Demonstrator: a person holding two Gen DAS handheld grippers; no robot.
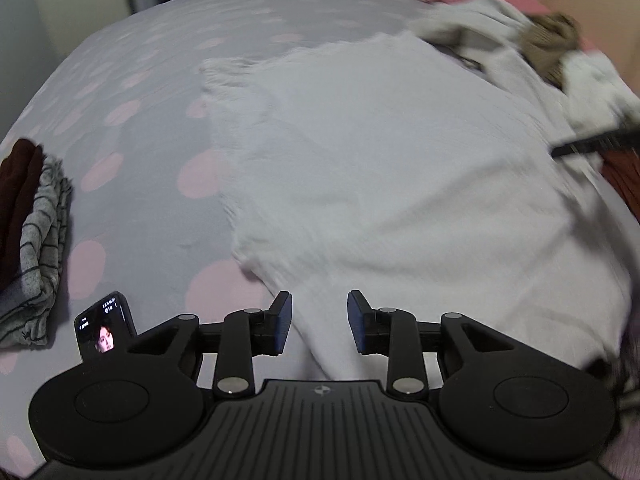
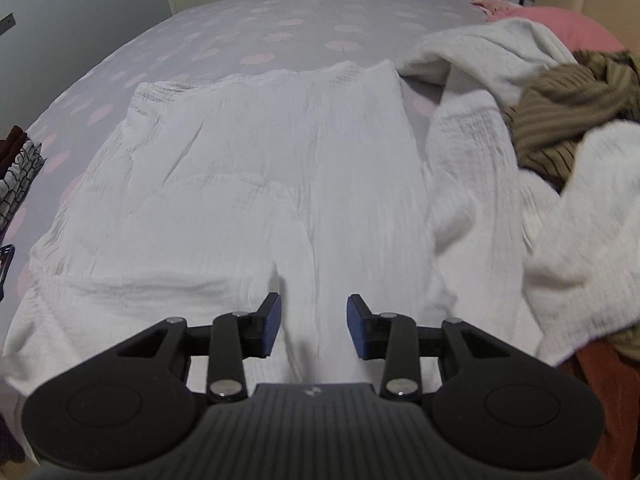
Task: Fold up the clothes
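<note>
White garment (image 2: 256,184) is spread flat on the bed (image 2: 280,12), on the dotted sheet. Left hand-held gripper (image 1: 319,322) and right hand-held gripper (image 2: 314,326) are both held just above the garment's near edge, jaws apart, nothing clamped. Unfolded pile (image 2: 560,128) is seen right of the garment, folded stack (image 1: 36,216) well left of it, phone (image 1: 105,326) near that stack.

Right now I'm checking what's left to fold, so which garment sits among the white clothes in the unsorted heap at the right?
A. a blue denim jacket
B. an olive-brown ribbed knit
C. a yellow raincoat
B: the olive-brown ribbed knit lies tangled in the white clothes there.
</note>
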